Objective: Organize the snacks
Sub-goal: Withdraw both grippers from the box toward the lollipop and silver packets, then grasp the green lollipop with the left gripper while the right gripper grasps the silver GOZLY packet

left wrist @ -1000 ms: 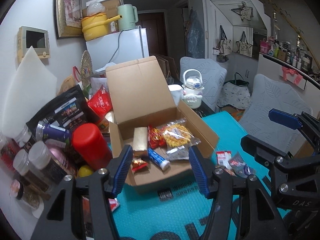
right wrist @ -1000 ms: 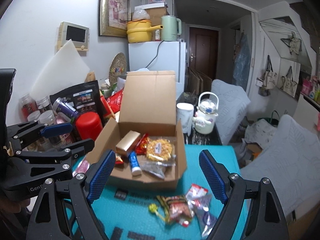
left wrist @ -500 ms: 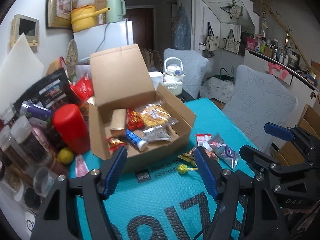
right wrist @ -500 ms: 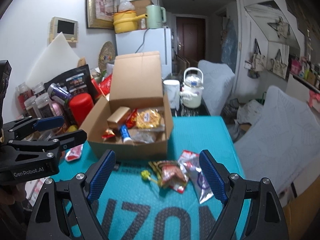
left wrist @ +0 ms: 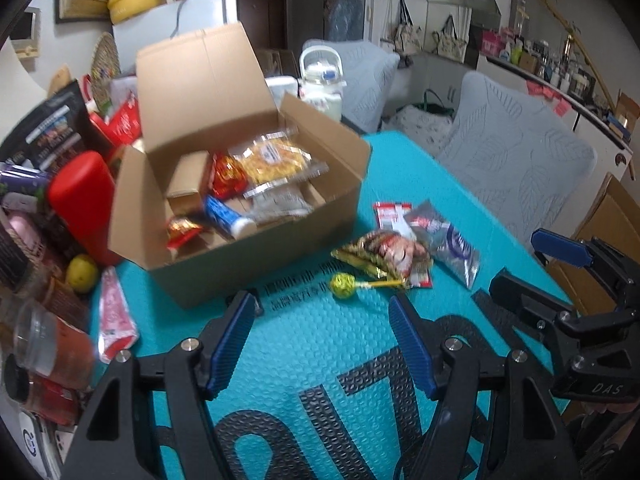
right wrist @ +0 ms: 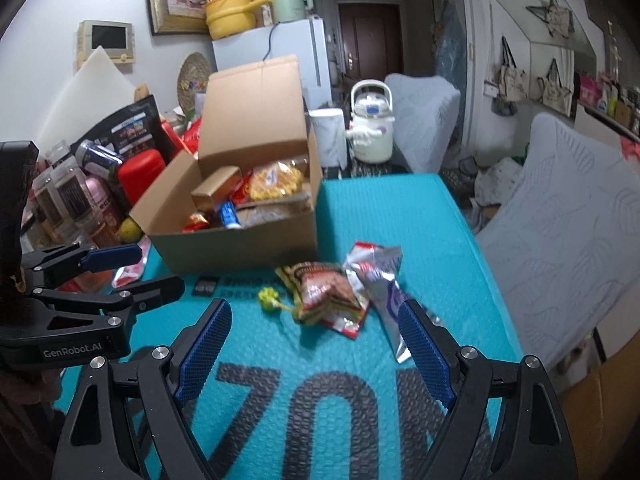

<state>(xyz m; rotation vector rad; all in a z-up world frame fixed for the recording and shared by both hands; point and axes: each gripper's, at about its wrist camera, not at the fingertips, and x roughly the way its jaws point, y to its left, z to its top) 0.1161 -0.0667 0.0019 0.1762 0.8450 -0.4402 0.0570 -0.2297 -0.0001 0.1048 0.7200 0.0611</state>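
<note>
We hold both tools low over the teal mat (left wrist: 320,344), each pointing forward toward the cardboard box (left wrist: 256,268).

1. Left gripper (left wrist: 322,344): its blue pads stand wide apart and clamp nothing. In the right wrist view it sits at 9 o'clock, level, with its fingers aimed across toward the box front.
2. Right gripper (right wrist: 316,350): its pads are likewise spread wide, with nothing between them. In the left wrist view it appears at 3 o'clock.
3. Box: its lid stands upright. Inside lie a yellow snack bag (left wrist: 272,156), a red packet (left wrist: 226,174), a blue tube (left wrist: 228,216) and a small brown carton (left wrist: 184,178).
4. Loose snacks on the mat, just in front of the box at 12 o'clock from the right gripper: a yellow lollipop (right wrist: 269,295), a red-and-gold packet (right wrist: 326,292) and a silvery packet (right wrist: 380,280) that touches it. The silvery packet's lower end lies beside the right-hand pad (right wrist: 426,352).
5. A red canister (left wrist: 82,200) stands just beside the box at 9 o'clock.
</note>
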